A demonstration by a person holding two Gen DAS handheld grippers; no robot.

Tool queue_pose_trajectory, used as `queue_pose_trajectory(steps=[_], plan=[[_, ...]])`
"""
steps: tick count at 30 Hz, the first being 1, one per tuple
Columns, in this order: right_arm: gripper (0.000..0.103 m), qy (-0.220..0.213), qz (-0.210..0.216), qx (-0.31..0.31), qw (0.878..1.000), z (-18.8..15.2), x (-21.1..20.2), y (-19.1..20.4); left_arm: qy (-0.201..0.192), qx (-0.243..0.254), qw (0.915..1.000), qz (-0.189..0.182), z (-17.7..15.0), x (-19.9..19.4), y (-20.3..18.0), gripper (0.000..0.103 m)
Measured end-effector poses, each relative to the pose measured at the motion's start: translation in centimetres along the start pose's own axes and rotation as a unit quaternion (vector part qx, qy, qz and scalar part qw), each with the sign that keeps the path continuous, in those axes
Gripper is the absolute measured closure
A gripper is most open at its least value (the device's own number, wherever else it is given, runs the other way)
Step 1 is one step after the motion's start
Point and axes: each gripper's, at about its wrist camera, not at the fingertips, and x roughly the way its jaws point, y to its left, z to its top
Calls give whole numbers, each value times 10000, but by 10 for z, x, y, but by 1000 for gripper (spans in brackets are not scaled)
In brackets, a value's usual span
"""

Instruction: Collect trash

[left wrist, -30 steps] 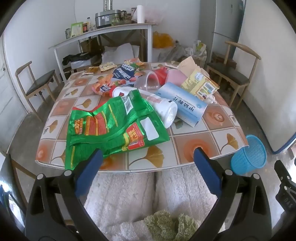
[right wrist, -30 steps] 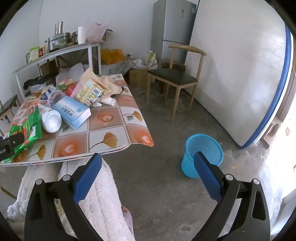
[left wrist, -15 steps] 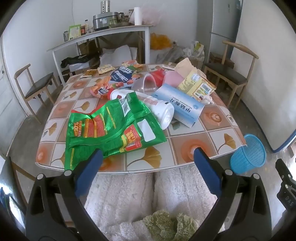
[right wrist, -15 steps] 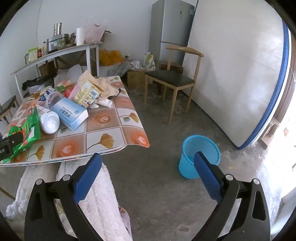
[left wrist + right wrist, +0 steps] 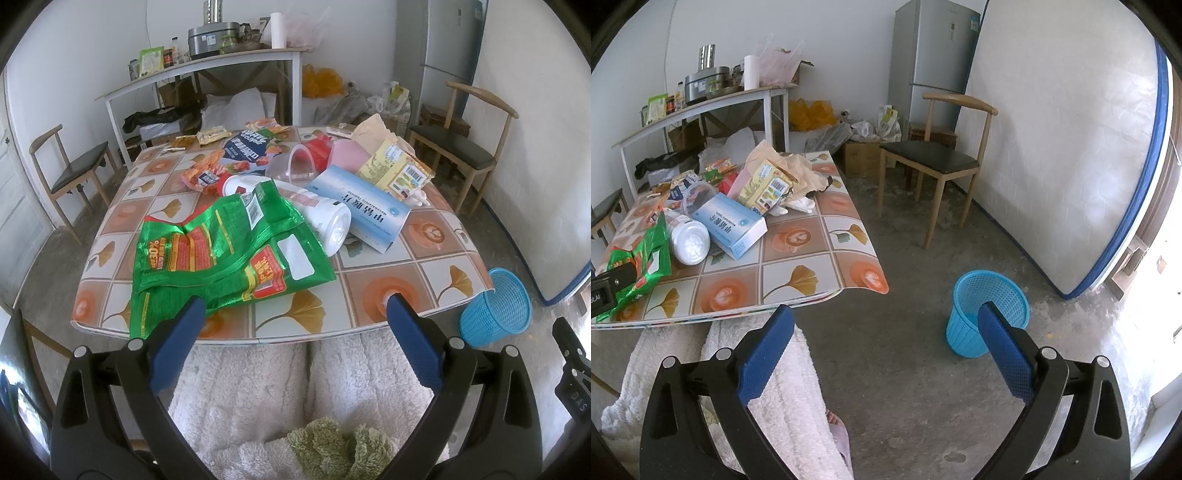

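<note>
Bare tiles lie along the table's (image 5: pixel 295 328) near edge, right of the green snack bag (image 5: pixel 229 258). Behind that bag, a white bottle (image 5: pixel 325 218) and blue box (image 5: pixel 360 212) crowd together. Open floor surrounds the blue basket (image 5: pixel 988 312).

My left gripper (image 5: pixel 293 314) has black plastic arms with silver screws and blue textured pads (image 5: pixel 413 347) at 5 and 7 o'clock. My right gripper (image 5: pixel 886 325) is built the same. I'm wearing fluffy white trousers (image 5: pixel 295 387) and a green fuzzy garment (image 5: pixel 332 454) at 6 o'clock.
</note>
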Motion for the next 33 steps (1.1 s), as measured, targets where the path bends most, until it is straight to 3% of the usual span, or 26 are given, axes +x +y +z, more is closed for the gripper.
queue_pose_trajectory(steps=[33], plan=[[6, -18, -32, -50, 10000, -4, 0, 7, 62, -42, 10000, 8, -5, 4, 6, 9]])
